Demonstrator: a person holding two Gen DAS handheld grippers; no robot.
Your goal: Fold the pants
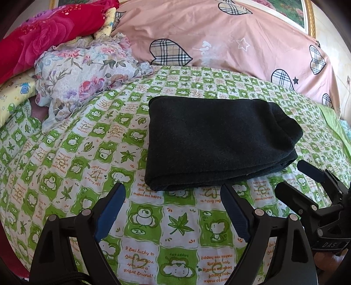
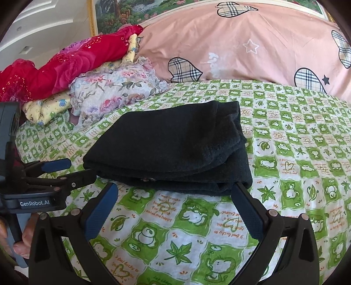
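Note:
The black pants [image 1: 217,140] lie folded in a thick rectangle on the green and white patterned bed sheet [image 1: 153,230]; they also show in the right wrist view [image 2: 171,151]. My left gripper [image 1: 173,190] is open and empty, just short of the pants' near edge. My right gripper [image 2: 175,189] is open and empty at the near edge of the folded stack, its right fingertip touching or nearly touching the cloth. The right gripper also shows at the right in the left wrist view [image 1: 291,175], and the left gripper at the left in the right wrist view [image 2: 79,168].
A pink quilt with plaid hearts [image 1: 219,37] lies along the back of the bed. A floral cloth [image 1: 83,76], a red rose blanket [image 1: 43,37] and a yellow pillow [image 1: 13,96] are piled at the back left. A framed picture [image 2: 136,11] hangs behind.

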